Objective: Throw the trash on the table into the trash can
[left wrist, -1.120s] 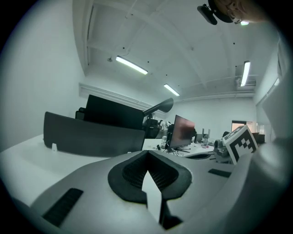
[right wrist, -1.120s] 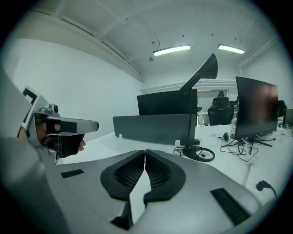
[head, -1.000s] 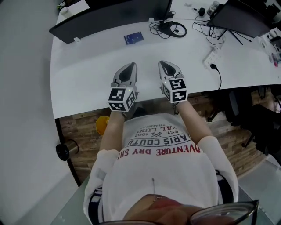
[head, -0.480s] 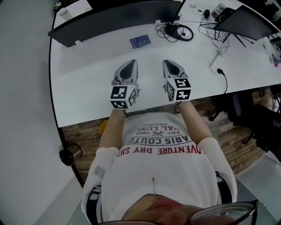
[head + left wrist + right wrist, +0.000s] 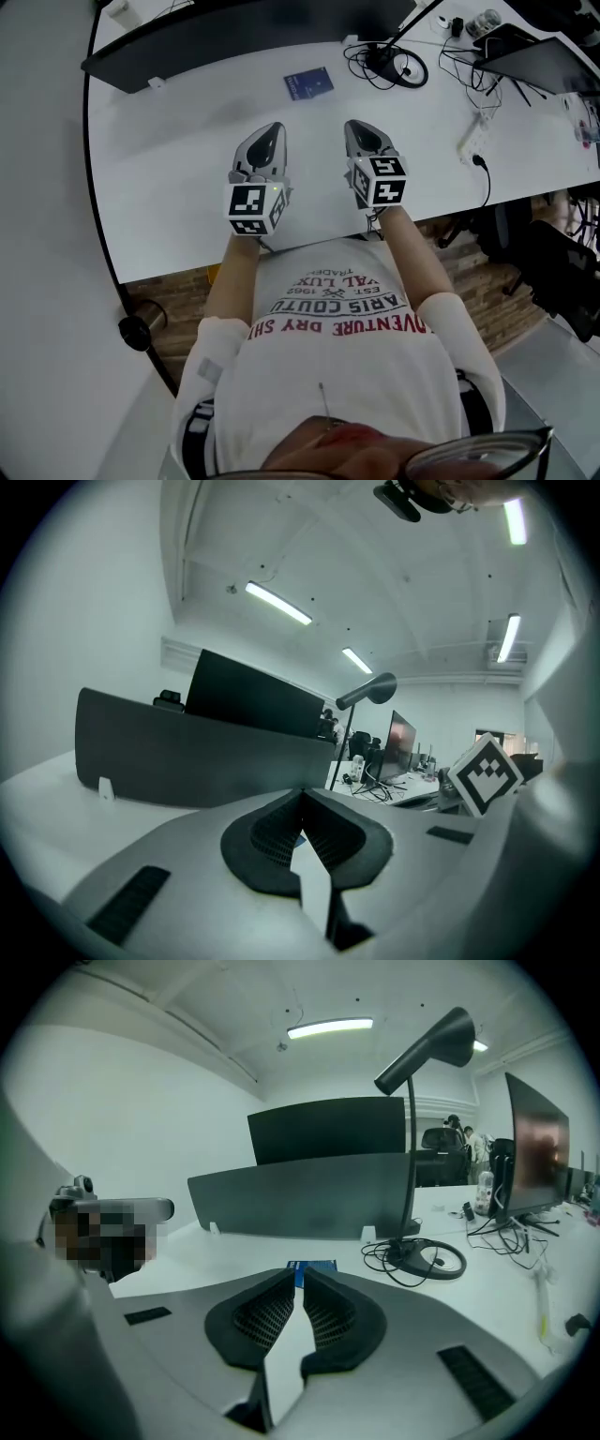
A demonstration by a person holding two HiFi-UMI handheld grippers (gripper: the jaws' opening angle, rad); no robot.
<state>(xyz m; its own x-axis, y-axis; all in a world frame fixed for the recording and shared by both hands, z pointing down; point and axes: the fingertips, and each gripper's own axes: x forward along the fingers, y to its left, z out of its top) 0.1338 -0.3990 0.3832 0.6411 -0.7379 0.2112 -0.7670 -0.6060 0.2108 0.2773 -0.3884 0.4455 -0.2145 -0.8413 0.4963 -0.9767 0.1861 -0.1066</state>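
Observation:
A small blue packet [image 5: 308, 83] lies flat on the white table [image 5: 169, 178], beyond both grippers; in the right gripper view the blue packet [image 5: 312, 1267] shows just past the jaw tips. My left gripper [image 5: 269, 128] hovers over the table with its jaws together and nothing between them, and its tips [image 5: 301, 799] meet. My right gripper [image 5: 356, 125] hangs beside it, likewise shut and empty [image 5: 299, 1276]. A small round can with a dark top [image 5: 136, 328] stands on the floor at the lower left, below the table's edge.
A long black panel [image 5: 234, 33] runs along the table's far side. A lamp base with coiled cables [image 5: 394, 64] sits to the right of the packet, then a power strip [image 5: 473, 136] and a laptop [image 5: 548, 61]. A dark chair [image 5: 553, 253] stands at the right.
Both grippers have edged a little farther over the table towards the blue packet. Their jaws have stayed together.

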